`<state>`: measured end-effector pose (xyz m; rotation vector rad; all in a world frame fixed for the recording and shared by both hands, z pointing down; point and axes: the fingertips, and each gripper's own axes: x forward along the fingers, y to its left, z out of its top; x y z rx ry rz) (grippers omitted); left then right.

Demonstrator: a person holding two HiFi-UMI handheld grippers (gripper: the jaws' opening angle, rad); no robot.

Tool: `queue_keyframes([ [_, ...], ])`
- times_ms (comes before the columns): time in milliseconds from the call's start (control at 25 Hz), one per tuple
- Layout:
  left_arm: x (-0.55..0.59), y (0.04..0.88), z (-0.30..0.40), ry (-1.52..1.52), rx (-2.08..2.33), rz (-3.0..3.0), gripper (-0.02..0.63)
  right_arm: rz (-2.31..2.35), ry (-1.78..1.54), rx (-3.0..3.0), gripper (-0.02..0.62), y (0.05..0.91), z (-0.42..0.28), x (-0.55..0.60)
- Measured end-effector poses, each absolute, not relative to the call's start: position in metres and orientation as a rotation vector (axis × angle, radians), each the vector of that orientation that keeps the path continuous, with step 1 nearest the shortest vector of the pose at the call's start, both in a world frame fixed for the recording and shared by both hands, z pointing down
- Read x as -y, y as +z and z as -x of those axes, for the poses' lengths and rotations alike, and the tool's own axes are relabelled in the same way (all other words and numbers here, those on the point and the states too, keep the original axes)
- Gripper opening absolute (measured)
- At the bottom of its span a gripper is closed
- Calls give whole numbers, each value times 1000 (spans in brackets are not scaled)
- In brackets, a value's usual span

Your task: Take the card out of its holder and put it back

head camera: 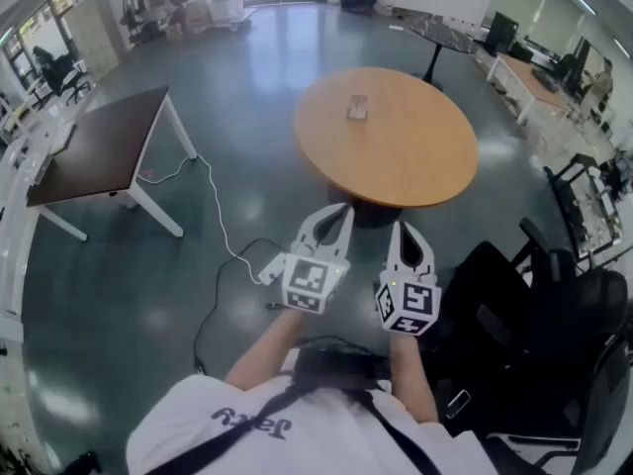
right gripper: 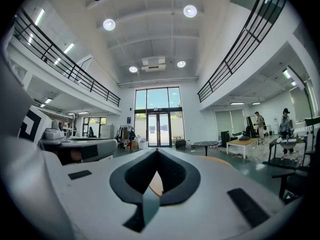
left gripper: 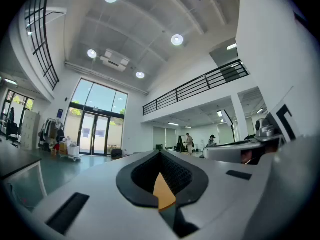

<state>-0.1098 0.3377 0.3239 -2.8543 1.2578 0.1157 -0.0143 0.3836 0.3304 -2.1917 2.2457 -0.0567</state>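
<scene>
From the head view, the round wooden bench (head camera: 396, 156) stands ahead of me on the grey floor. The card holder (head camera: 357, 107) lies on it alone, toward the far edge and a little left of the middle. It is too small here to tell the card from the holder. I hold my left gripper (head camera: 342, 209) and right gripper (head camera: 402, 228) side by side, just short of the bench's near edge and well apart from the card holder. Both point level toward the bench. A dark-topped desk (head camera: 99, 146) stands off to the left, a cable (head camera: 220, 228) trails over the floor, and black chairs (head camera: 554, 305) crowd the right.

In the left gripper view, the jaws of my left gripper (left gripper: 160, 153) are pressed together at the tips with nothing pinched. Only a sliver of the orange bench (left gripper: 164, 191) shows through the hollow behind them. Glass doors (left gripper: 95, 134) stand far off.

In the right gripper view, the jaws of my right gripper (right gripper: 157, 151) also meet at the tips and grip nothing. The bench (right gripper: 152, 181) shows through the hollow and again past the right jaw. The glass doors (right gripper: 159, 129) lie straight ahead.
</scene>
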Motion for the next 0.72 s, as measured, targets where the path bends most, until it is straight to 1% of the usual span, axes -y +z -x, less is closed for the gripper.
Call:
queue_keyframes([
  [280,-347,330,85,144,-1280,2892,9,2205,-88,-2174,18,335,-23,-400],
  [400,-356,339,76,102,-1300,2893,9,2213,-126,-2199,18,347,-31,-406],
  [600,-363,366,77,-38,-1326,2888,9,2223,-204,-2235,18,373,-30,-412],
  [720,-353,371,83,-57,-1361,2896,9,2195,-238,-2281,18,382,-19,-407],
])
